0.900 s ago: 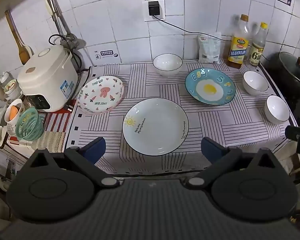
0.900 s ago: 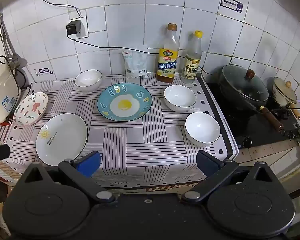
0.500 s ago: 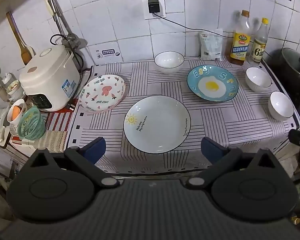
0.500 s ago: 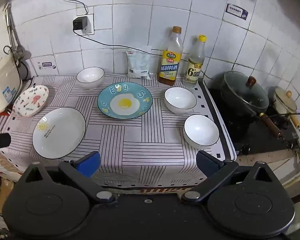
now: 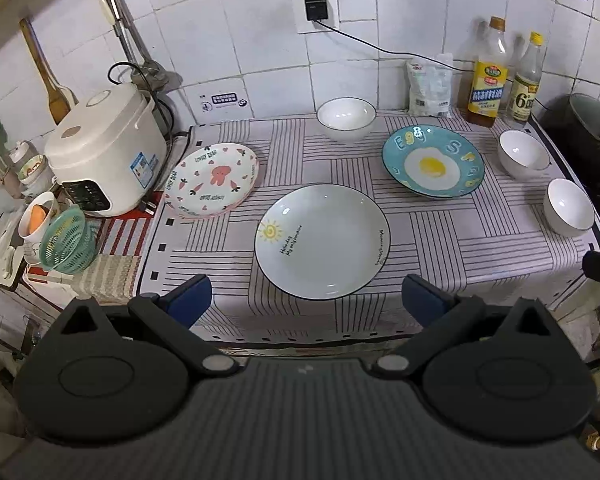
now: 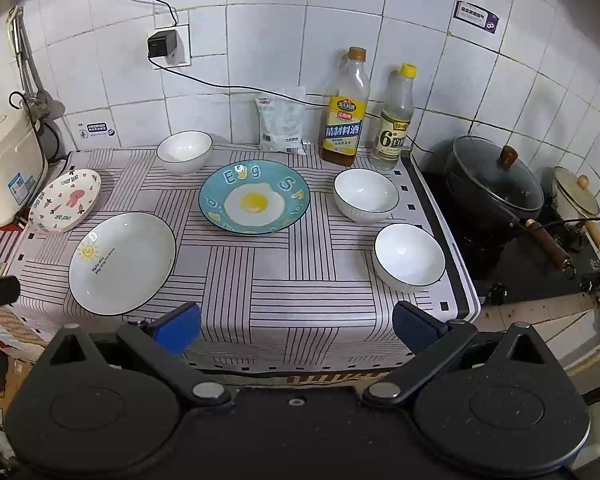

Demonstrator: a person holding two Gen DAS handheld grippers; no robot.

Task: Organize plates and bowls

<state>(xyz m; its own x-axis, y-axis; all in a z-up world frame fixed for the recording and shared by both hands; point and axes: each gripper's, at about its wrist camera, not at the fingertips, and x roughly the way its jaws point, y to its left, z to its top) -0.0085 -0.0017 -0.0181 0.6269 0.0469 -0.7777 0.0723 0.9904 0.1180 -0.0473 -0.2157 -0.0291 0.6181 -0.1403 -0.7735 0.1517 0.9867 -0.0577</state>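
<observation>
Left to right on the counter: pink rabbit plate, white sun plate, back bowl, blue egg plate, two right-hand bowls. All lie separate, unstacked. Left gripper and right gripper hang short of the counter edge, fingers wide apart, empty. Risks: the near right bowl sits close to the counter edge and could be knocked off; glazed plates may slip from a thin rim grip.
</observation>
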